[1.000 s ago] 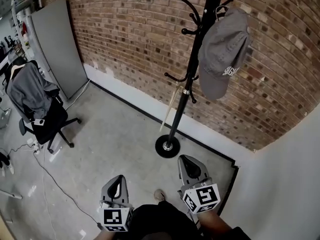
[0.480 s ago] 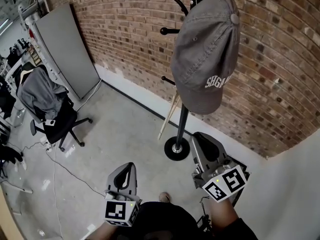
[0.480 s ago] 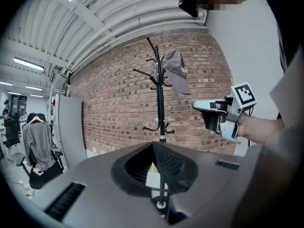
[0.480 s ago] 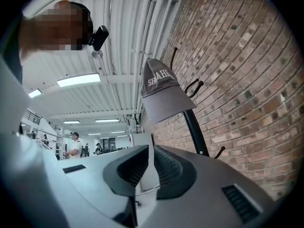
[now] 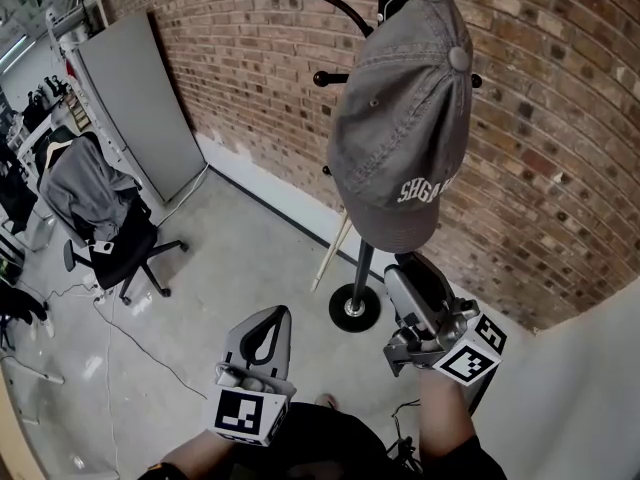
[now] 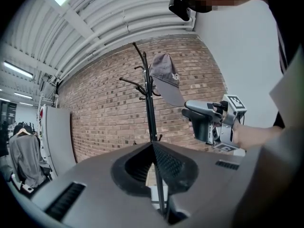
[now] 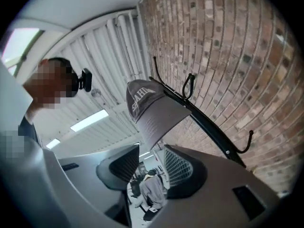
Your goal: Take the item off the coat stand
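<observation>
A grey cap with white lettering hangs on the top of a black coat stand against the brick wall. My right gripper is raised just below the cap's brim. Its jaws are opening and nothing is between them. In the right gripper view the brim sits just beyond the tips of the right gripper, without touching them. My left gripper is held lower and to the left, shut and empty. The left gripper view shows the cap, the stand and the right gripper.
An office chair with a grey jacket stands at the left. A grey panel leans on the brick wall. A pale stick leans beside the stand's round base. Cables lie on the floor. A white wall is at the right.
The cap and stand have come much closer in the head view. Both grippers have risen and moved forward, the right one up to just under the cap's brim.
</observation>
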### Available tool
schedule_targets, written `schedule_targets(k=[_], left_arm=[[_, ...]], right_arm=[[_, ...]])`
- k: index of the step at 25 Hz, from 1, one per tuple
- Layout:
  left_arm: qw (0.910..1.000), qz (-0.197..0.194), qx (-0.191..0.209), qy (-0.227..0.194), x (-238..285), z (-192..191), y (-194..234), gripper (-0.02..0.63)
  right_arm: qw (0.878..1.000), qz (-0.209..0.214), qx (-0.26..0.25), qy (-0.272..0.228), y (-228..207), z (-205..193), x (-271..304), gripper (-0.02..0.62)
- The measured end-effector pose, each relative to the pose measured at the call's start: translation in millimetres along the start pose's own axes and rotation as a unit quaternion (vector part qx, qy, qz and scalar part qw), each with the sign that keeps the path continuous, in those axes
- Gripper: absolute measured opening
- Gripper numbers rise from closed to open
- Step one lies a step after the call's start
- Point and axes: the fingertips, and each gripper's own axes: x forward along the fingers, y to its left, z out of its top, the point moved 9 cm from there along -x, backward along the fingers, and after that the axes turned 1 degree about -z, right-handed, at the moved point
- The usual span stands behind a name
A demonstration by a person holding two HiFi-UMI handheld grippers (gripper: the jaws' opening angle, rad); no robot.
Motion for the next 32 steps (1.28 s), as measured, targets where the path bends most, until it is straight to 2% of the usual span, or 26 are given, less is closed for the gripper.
schedule_targets(k=[3, 6, 9, 15, 16, 18, 19, 24, 32], left_arm=[[0.9998, -0.005, 0.01, -0.018, 8.7, 2.6, -1.3, 0.032], [0.9995, -0.015, 0.028, -0.004, 12.8, 1.5, -0.2, 0.032], [0.9991, -0.009, 0.039, 0.011, 11.7, 0.9, 4.2, 0.032], [0.9988, 0.01, 0.042, 0.025, 9.2, -0.6, 16.9, 0.032], [0.9987, 0.012, 0.044, 0.025, 9.2, -2.5, 18.9, 0.032], [0.9988, 0.017, 0.036, 0.029, 9.9, -5.7, 22.0, 0.032], [0.9989, 0.019, 0.028, 0.033, 10.5, -6.5, 23.2, 0.032], [0.9985, 0.015, 0.042, 0.03, 16.0, -3.4, 32.1, 0.032], [0.9991, 0.038, 0.02, 0.004, 8.0, 13.5, 50.5, 0.032]], right_arm=[[0.996, 0.061, 0.06, -0.026, -12.5, 6.0, 9.6, 0.144], [0.988, 0.101, 0.1, -0.061, -18.6, 11.8, 14.4, 0.143], [0.974, 0.154, 0.134, -0.1, -25.7, 17.8, 21.2, 0.143], [0.942, 0.221, 0.18, -0.174, -35.2, 27.4, 29.9, 0.141], [0.94, 0.229, 0.18, -0.18, -34.9, 27.0, 29.4, 0.135], [0.938, 0.234, 0.172, -0.187, -32.9, 26.6, 27.3, 0.046], [0.938, 0.236, 0.168, -0.19, -30.9, 27.2, 26.4, 0.035], [0.942, 0.243, 0.132, -0.19, -14.4, 39.9, 29.2, 0.032], [0.944, 0.281, 0.067, -0.158, 32.3, 86.4, 84.7, 0.032]])
